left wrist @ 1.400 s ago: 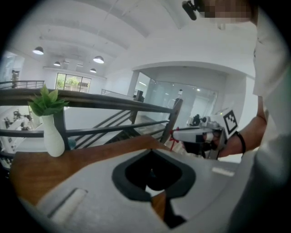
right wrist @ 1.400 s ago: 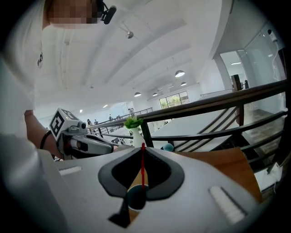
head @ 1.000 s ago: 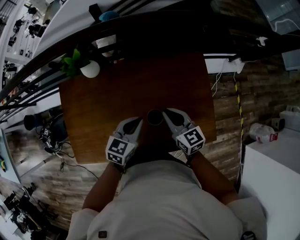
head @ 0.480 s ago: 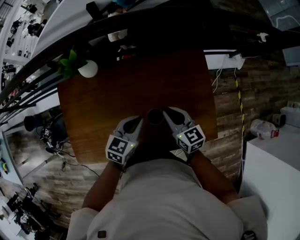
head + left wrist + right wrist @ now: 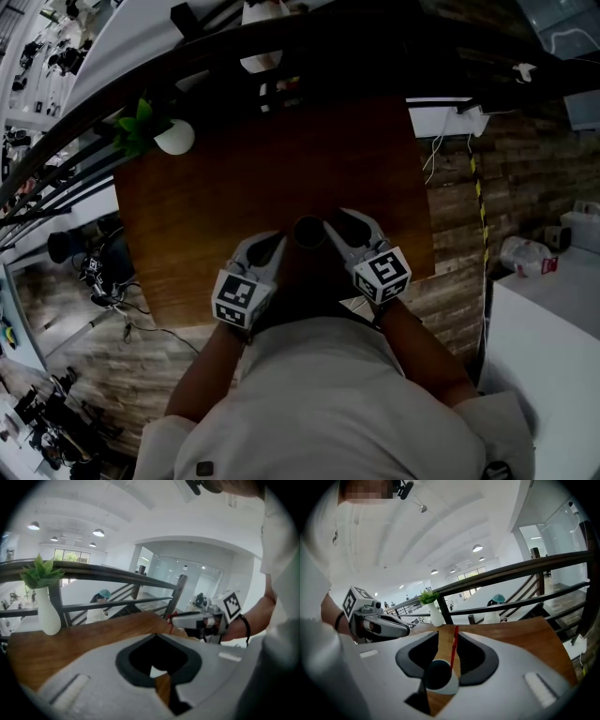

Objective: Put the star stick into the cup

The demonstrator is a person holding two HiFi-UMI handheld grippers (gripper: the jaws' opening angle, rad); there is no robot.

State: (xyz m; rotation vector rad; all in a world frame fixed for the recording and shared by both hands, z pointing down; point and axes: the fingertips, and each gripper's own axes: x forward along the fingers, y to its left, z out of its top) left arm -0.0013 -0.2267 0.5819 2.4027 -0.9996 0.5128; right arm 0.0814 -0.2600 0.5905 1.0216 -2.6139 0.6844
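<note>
- My right claw (image 5: 449,633) has just been opening. Its jaws stand apart on either side of the cup (image 5: 439,680) and grip nothing. I judge this a release, since the star stick (image 5: 453,648) stands in the cup.
- My left claw (image 5: 157,636) is closed and empty, just beside the cup (waiting, I'd guess).
- I can't make out the stick's star end, and the head view is too dim to show the stick.

The cup (image 5: 440,677) is hiding the lower end of the star stick (image 5: 453,646); in the dim head view the stick is looking too small to tell.
</note>
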